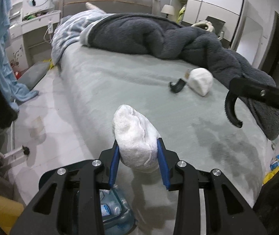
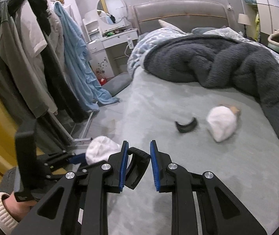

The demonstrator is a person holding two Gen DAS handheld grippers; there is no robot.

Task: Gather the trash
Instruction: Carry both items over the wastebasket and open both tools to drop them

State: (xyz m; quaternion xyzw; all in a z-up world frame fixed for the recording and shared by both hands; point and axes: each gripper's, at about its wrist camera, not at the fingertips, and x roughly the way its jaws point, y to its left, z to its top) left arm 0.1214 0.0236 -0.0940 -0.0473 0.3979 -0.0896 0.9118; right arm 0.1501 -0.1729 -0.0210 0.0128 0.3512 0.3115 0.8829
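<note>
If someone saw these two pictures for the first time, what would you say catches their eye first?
Most striking is the crumpled white wad pinched between the blue pads of the left gripper, held above the pale bed. Next, the right gripper holds a curved black piece, which hangs between its blue pads. Farther up the bed lie a second white wad and another curved black piece, beside the heaped dark grey blanket.

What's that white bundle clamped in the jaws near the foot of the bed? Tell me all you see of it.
The white wad looks like soft, crumpled tissue or cloth, bunched into a rounded, lumpy oblong. It stands tilted, its top leaning left, above the grey bed sheet. The left gripper holds it, blue pads pressing its lower sides. Nothing else touches it.
</note>
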